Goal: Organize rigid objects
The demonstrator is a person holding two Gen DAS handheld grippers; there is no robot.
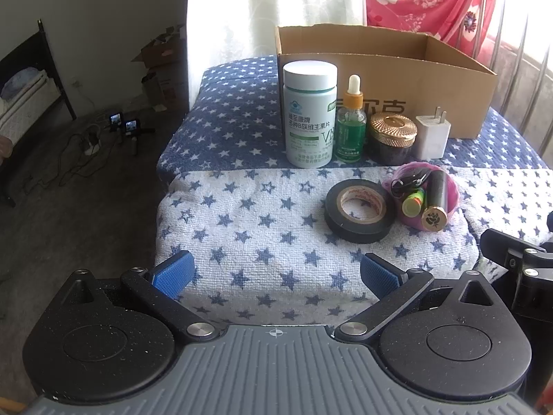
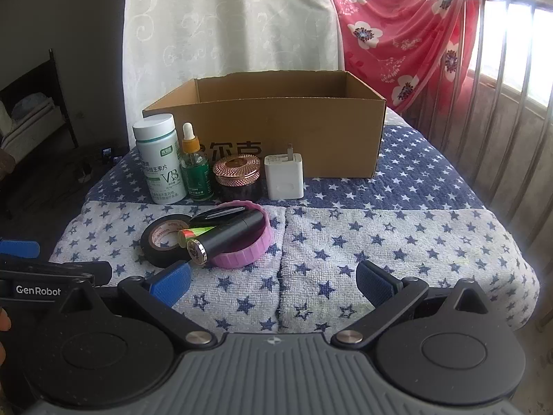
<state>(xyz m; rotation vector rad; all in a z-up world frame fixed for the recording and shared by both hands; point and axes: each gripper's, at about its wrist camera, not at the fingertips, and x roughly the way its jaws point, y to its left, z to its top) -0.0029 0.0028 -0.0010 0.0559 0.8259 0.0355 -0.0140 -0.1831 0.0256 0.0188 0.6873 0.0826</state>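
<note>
Broadly, a star-patterned cloth (image 2: 380,242) covers the tabletop, dark blue at the far half and white at the near half. At the far end stands an open cardboard box (image 2: 287,131), its top flaps gone and its printed front wall facing the cameras. Behind it hang a pale curtain (image 2: 224,27) and a red floral cloth (image 2: 397,34) draped over a metal rail.

In a row just in front of the box, from left to right, stand a white vitamin bottle (image 1: 310,114) upright, a green dropper bottle (image 1: 352,128) touching or nearly touching its side, a dark jar with a gold lid (image 1: 392,138), and a white plug adapter (image 1: 433,135) with its prongs up.

Nearer, on the white half, a roll of black tape (image 1: 357,214) lies flat. Just beside it sits a pink lid (image 2: 249,245) turned rim-up, holding a black lipstick tube (image 2: 224,238) with a rose-embossed end, a small green stick (image 2: 197,233) and a dark item too unclear to name.

The left gripper (image 1: 274,271) hovers over the near edge of the cloth, jaws spread wide with nothing between them. The right gripper (image 2: 273,278) likewise stands released and empty, near the pink lid.
</note>
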